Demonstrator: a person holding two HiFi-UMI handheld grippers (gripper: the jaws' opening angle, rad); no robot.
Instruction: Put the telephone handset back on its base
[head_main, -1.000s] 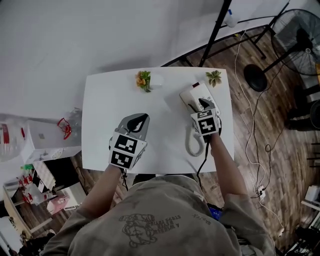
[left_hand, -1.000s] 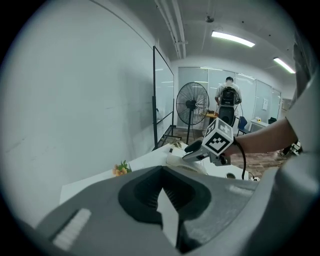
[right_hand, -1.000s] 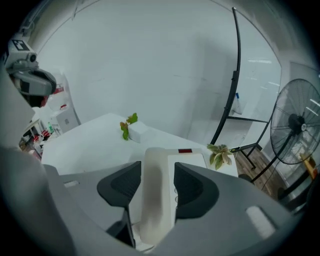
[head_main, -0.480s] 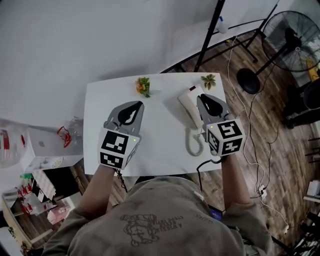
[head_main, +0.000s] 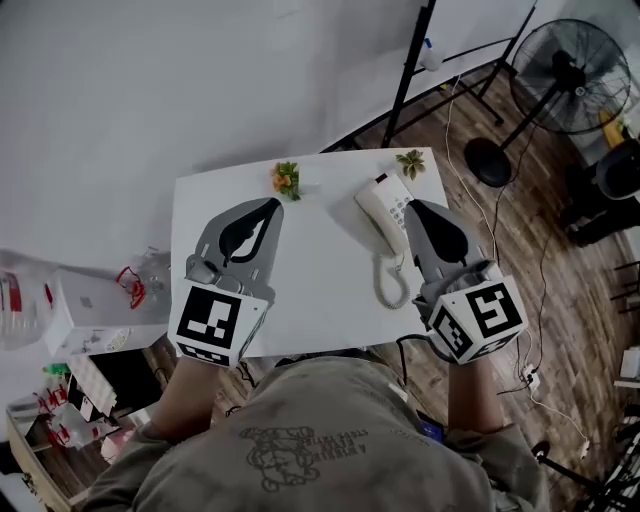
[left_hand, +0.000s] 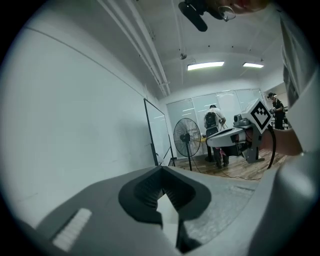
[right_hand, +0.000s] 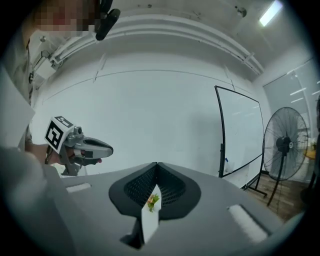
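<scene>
The handset (head_main: 372, 218) lies on its base (head_main: 399, 198) at the far right of the white table (head_main: 310, 270), its coiled cord (head_main: 392, 288) trailing toward me. My right gripper (head_main: 418, 208) hangs beside the phone, its jaws just having closed together on nothing. My left gripper (head_main: 272, 205), over the table's left half, is clenched and empty too
</scene>
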